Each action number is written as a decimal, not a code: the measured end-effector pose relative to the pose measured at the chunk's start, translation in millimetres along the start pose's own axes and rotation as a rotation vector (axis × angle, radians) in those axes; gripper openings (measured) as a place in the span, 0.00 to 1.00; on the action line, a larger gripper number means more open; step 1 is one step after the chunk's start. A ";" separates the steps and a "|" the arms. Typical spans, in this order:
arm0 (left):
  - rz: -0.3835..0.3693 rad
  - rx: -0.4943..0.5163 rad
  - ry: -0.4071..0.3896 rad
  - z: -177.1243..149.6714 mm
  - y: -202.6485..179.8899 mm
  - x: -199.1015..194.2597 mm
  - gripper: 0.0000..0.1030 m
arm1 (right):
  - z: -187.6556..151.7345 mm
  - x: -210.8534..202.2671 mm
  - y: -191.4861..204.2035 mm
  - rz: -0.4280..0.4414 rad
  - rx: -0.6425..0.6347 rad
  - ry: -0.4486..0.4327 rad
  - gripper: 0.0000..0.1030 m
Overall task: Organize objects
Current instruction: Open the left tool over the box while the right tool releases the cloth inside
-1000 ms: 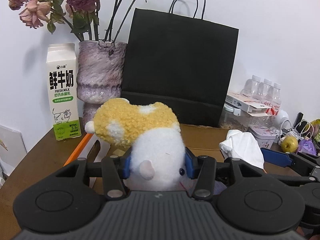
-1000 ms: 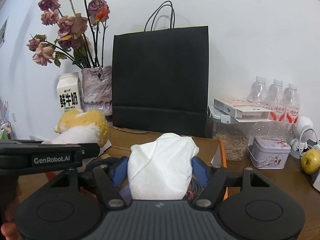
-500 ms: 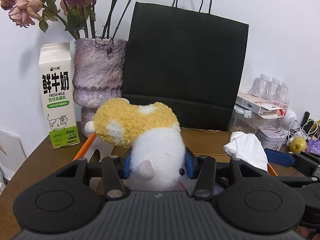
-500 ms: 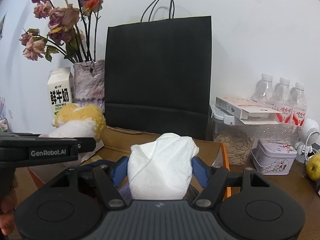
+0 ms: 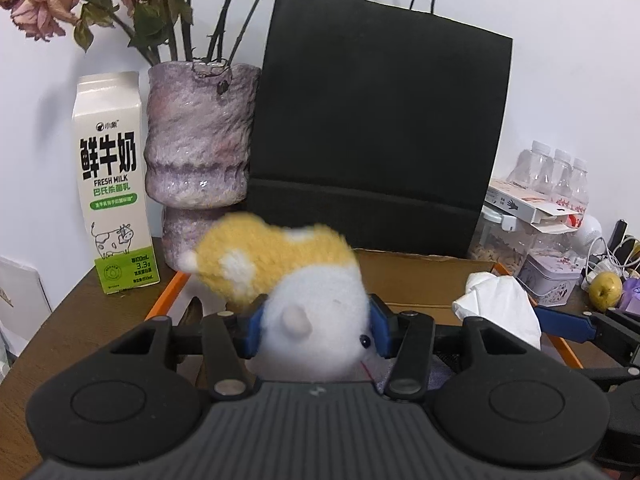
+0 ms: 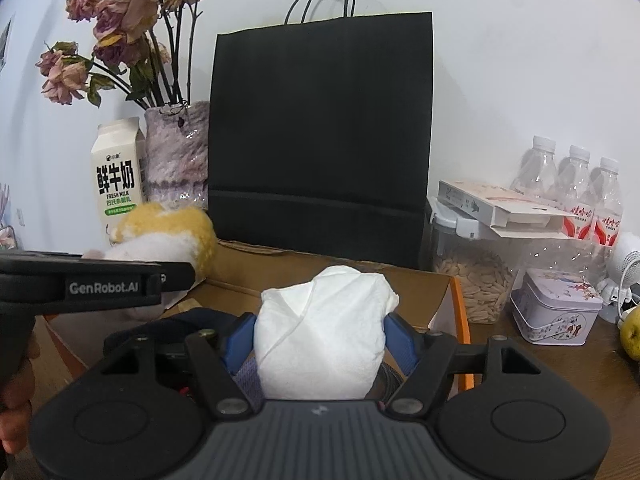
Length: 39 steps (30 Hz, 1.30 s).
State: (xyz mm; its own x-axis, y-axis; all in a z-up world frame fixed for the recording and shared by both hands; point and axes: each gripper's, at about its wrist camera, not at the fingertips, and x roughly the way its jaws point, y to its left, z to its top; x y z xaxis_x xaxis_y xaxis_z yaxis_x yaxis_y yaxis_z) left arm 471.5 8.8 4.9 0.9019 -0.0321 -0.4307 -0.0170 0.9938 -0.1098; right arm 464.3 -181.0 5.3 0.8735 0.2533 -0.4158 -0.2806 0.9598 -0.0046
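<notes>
One plush toy (image 5: 316, 320) sits between the blue pads of the left hand-held gripper (image 5: 316, 326), whose jaws are opening around it. One white wad of tissue (image 6: 320, 336) is clamped in the right hand-held gripper (image 6: 320, 340). Both hang over one open cardboard box (image 6: 400, 280) on the bench (image 6: 580, 364). Behind stand one black paper bag (image 6: 320, 132), one vase (image 5: 200, 148), one milk carton (image 5: 112, 184) and three water bottles (image 6: 572, 196). Since a second ago the carton and vase loom larger, and the toy now blurs.
</notes>
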 end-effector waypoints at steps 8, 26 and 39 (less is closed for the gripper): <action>0.046 0.009 -0.079 -0.2 -2.9 -9.8 1.00 | -0.6 0.9 -3.1 -0.020 0.022 0.003 1.00; 0.044 0.017 -0.088 -3.2 -3.5 -19.2 1.00 | 0.6 -6.6 -1.4 -0.032 0.012 0.006 1.00; 0.050 0.014 -0.094 -12.9 0.6 -44.9 1.00 | -4.2 -27.8 6.4 -0.027 -0.010 -0.003 1.00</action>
State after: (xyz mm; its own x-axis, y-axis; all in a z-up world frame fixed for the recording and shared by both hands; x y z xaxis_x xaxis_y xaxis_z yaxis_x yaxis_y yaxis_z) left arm 425.4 9.5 12.5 0.9367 0.0269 -0.3490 -0.0573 0.9954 -0.0771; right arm 436.5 -182.4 13.1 0.8821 0.2273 -0.4125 -0.2606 0.9651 -0.0254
